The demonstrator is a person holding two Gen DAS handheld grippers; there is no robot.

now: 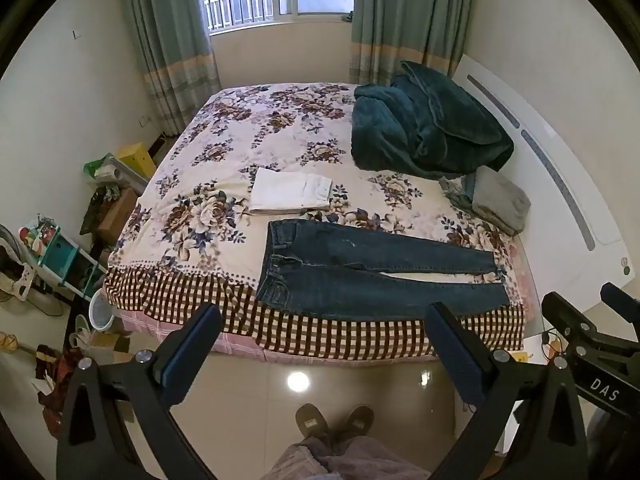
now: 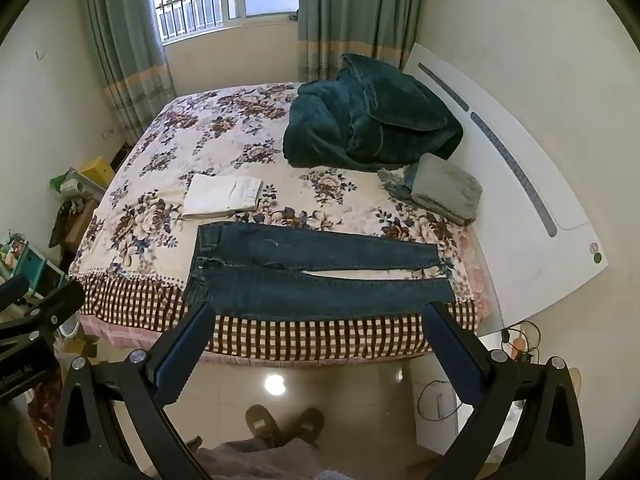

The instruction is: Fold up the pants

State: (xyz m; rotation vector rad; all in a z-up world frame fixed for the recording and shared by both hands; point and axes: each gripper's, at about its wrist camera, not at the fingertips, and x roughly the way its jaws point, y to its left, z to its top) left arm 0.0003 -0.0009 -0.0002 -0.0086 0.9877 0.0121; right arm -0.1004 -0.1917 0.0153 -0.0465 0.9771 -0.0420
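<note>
Dark jeans (image 1: 372, 270) lie flat along the bed's near edge (image 1: 280, 332), mid-frame; left gripper (image 1: 324, 316) and right gripper (image 2: 320, 316), both released, hover before it over bare floor (image 1: 280, 392).

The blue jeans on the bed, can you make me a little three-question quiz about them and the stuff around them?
1. True or false: the blue jeans lie flat with both legs stretched out toward the headboard.
2. What lies just behind the jeans on the bed? A) a folded white garment B) a red ball C) an open book
3. Fill in: the left gripper and right gripper are both ____ and hold nothing.

Key:
1. True. The waistband is at the other end, away from the headboard.
2. A, the folded white garment.
3. Open. Both hang over the floor, short of the bed.
</note>
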